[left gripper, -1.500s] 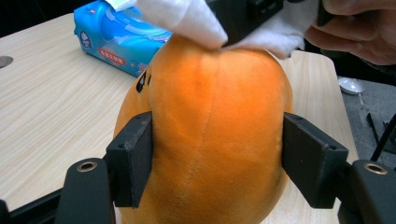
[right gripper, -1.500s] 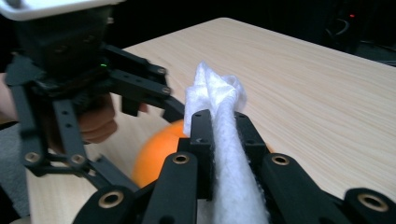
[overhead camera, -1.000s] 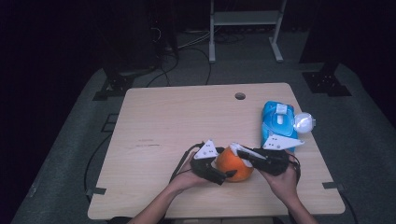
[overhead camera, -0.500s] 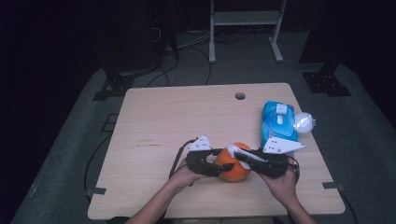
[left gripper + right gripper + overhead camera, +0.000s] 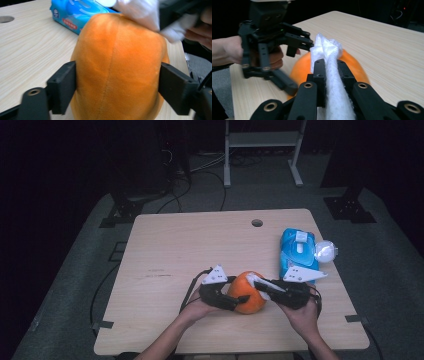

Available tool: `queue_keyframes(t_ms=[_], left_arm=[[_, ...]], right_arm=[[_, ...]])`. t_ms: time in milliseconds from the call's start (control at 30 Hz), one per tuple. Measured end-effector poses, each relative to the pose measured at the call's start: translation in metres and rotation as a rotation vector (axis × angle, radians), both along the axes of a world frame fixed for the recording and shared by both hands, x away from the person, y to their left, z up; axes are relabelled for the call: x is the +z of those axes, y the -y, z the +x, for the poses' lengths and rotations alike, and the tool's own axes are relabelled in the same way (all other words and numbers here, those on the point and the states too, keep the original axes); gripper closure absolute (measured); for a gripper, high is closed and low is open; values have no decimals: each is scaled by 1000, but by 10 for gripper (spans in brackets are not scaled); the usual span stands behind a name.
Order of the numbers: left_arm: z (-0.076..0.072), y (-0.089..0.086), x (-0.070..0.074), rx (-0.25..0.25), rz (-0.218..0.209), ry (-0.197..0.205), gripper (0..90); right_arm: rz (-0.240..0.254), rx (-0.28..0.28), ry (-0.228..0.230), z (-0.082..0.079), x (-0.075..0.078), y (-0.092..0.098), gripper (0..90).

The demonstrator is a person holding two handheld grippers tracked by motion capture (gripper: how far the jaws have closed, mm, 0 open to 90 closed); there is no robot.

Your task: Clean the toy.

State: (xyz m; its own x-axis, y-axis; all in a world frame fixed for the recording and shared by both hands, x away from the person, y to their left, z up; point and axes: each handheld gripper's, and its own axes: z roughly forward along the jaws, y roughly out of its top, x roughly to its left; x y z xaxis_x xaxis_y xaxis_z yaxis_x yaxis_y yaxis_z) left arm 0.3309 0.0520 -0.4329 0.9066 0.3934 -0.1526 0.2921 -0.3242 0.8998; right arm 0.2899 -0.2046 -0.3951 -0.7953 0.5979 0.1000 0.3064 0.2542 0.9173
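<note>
A person sits at a light wooden table (image 5: 175,250) in a dark room, a two-jaw gripper in each hand. Near the front edge, the left gripper (image 5: 227,299) clamps a soft orange plush ball (image 5: 246,292), one black jaw pressed into each side of it, the fabric bulging slightly between them. The right gripper (image 5: 256,281) pinches a bunched white wipe (image 5: 329,65) tightly between its jaws and touches the wad to the top of the ball, on the side away from the left hand (image 5: 197,307). Behind the right gripper, towards the table's right edge, lies a blue pack of wet wipes (image 5: 296,252) with a small clear round object (image 5: 325,251) just beside it. The step looks to be wiping the ball clean. To do it well, the left grip should be firm enough that the ball cannot roll or twist under the strokes, while the right draws the wipe across the surface with light pressure, staying clear of the left jaws, and the ball is turned to reach each patch.
</note>
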Motion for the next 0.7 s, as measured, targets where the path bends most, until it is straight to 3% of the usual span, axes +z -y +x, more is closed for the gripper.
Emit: queue_keyframes(t_ms=[133, 267, 467, 567, 633, 700], left_arm=[[6, -4, -3, 44, -52, -71, 262], [3, -4, -2, 26, -40, -51, 278], [-2, 0, -1, -30, -14, -15, 268], [-4, -1, 0, -52, -5, 5, 204], [-4, 0, -1, -45, -4, 5, 221], [-7, 2, 0, -42, 14, 31, 242]], right_arm=[[-7, 42, 3, -4, 1, -9, 792], [-19, 26, 11, -2, 1, -6, 794], [28, -59, -34, 10, -3, 18, 794], [35, -50, -50, 11, -5, 20, 793], [36, -45, -49, 10, -4, 19, 793], [28, -27, -36, 7, -3, 14, 794]])
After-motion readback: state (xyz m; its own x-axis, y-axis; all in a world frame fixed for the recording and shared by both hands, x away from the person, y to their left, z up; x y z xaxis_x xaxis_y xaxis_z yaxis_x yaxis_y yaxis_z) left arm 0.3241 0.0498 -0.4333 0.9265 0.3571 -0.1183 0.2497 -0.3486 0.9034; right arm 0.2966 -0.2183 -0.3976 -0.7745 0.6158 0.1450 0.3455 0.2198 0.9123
